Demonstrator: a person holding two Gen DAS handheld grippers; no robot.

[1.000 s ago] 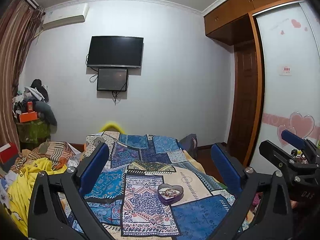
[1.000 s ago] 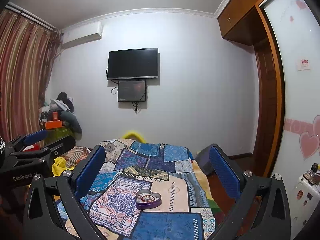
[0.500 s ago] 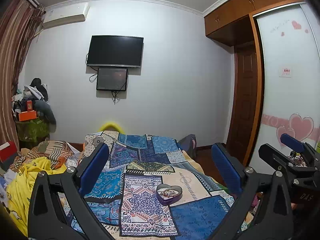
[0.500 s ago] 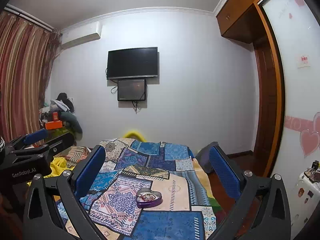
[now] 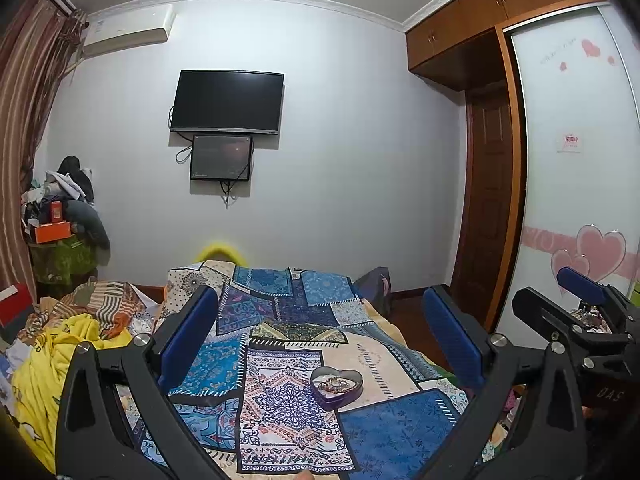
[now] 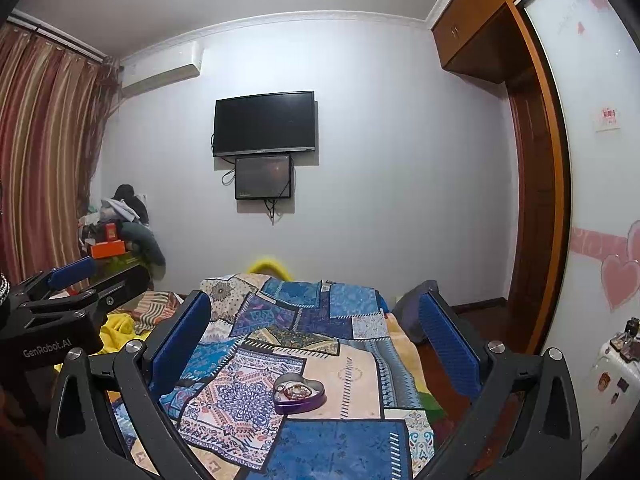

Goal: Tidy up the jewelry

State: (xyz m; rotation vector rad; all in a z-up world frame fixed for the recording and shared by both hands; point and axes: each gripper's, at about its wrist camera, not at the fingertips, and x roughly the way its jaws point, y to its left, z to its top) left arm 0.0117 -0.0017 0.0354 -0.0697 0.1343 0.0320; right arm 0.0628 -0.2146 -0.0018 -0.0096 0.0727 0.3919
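Purple and heart-shaped, a small open tin (image 5: 337, 387) sat on a patchwork quilt (image 5: 280, 360) spread over the bed, with a tangle of jewelry (image 5: 335, 384) inside it.

At the far left, striped curtains (image 6: 36, 168) hung beside a heap of clothes and an orange box (image 5: 50, 232). A yellow blanket (image 5: 48, 360) lay crumpled on the bed's left side, next to the quilt.

Next came the left tool (image 5: 320, 344), held above the bed with its two blue-padded fingers (image 5: 188, 336) spread wide and nothing between them. Through that gap the tin appeared right of centre, well apart from both pads.

On the far wall a dark television (image 5: 227, 102) hung above a smaller screen (image 5: 221, 157), with an air conditioner (image 5: 128, 32) high to their left.

The right tool (image 6: 316, 344) was held beside the left one, its blue pads (image 6: 448, 348) equally wide apart and holding nothing. In its view the tin (image 6: 299, 393) lay near the middle of the gap, on the quilt, untouched.

At the right stood a wooden wardrobe (image 5: 488, 200) and a white sliding door with pink hearts (image 5: 600, 248).
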